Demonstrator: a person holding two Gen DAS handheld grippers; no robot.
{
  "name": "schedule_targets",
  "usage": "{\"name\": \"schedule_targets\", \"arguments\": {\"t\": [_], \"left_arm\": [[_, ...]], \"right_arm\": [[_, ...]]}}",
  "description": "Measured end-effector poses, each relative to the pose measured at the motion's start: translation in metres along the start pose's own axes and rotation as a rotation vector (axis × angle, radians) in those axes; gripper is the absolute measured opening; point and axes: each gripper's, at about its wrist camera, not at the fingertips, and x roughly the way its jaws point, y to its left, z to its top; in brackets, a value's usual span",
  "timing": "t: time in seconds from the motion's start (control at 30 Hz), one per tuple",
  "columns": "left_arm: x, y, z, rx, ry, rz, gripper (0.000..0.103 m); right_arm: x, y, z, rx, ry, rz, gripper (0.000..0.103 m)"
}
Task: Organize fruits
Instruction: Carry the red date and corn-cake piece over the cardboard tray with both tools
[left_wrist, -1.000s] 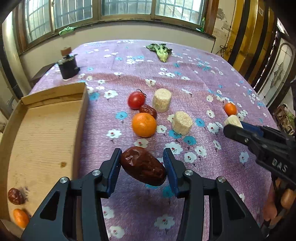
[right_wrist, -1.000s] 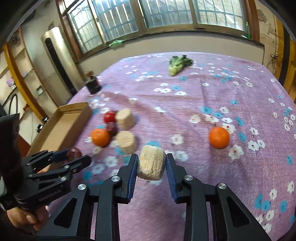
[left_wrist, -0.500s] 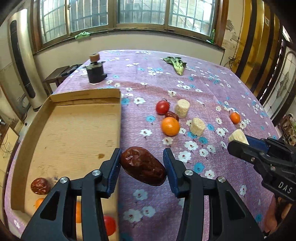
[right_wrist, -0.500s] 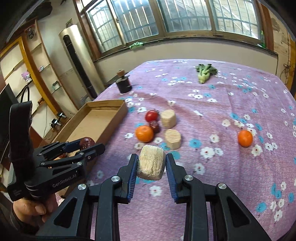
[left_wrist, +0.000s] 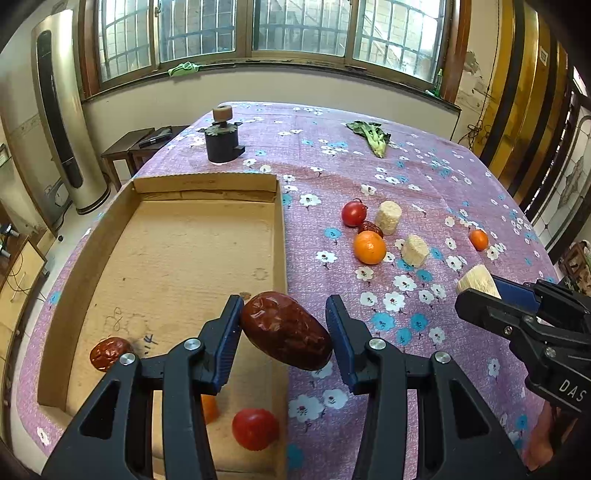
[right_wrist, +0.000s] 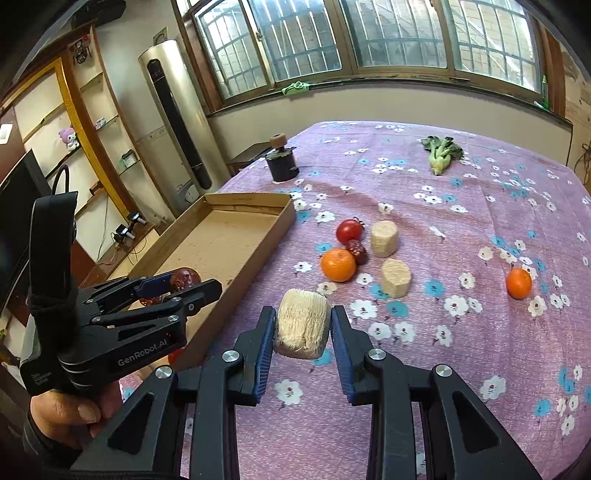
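Two carries are running at once: the left gripper (left_wrist: 284, 330) is clamping a red date (left_wrist: 286, 330) above the cardboard tray's (left_wrist: 282, 221) near right wall, while the right gripper (right_wrist: 302, 325) is pinching a pale corn chunk (right_wrist: 302, 323) over the tablecloth right of the tray. Next, each probably needs lowering inside before letting go. A date (left_wrist: 109, 352) and tomato (left_wrist: 255, 428) are already occupying the tray's near end.

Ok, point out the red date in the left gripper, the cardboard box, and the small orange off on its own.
red date (left_wrist: 286, 330), left wrist view, middle of its wrinkled skin.
cardboard box (left_wrist: 205, 182), left wrist view, far wall.
small orange (right_wrist: 518, 283), right wrist view, centre of the fruit.
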Motion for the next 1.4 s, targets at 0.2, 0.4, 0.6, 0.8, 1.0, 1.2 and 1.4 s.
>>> {"name": "schedule_targets", "arguments": {"t": [0.2, 0.4, 0.6, 0.8, 1.0, 1.2, 1.4], "left_arm": [[-0.004, 0.008, -0.002, -0.016, -0.006, 0.0, 0.044], [-0.006, 0.015, -0.004, -0.03, -0.008, 0.003, 0.044], [-0.006, 0.021, -0.006, -0.041, -0.008, 0.002, 0.044], [-0.005, 0.028, -0.008, -0.052, -0.003, 0.003, 0.044], [-0.004, 0.037, -0.008, -0.062, -0.002, 0.006, 0.044], [-0.004, 0.048, -0.006, -0.078, -0.004, 0.017, 0.044], [-0.003, 0.069, -0.002, -0.106, -0.007, 0.035, 0.044]], "right_arm": [[0.003, 0.011, 0.001, -0.015, 0.008, 0.008, 0.031], [0.006, 0.021, 0.002, -0.031, 0.012, 0.014, 0.031], [0.01, 0.03, 0.003, -0.046, 0.019, 0.022, 0.031], [0.014, 0.038, 0.003, -0.058, 0.027, 0.03, 0.031], [0.02, 0.045, 0.005, -0.069, 0.036, 0.037, 0.031], [0.028, 0.053, 0.006, -0.081, 0.048, 0.05, 0.031], [0.04, 0.067, 0.01, -0.106, 0.061, 0.073, 0.031]]}}
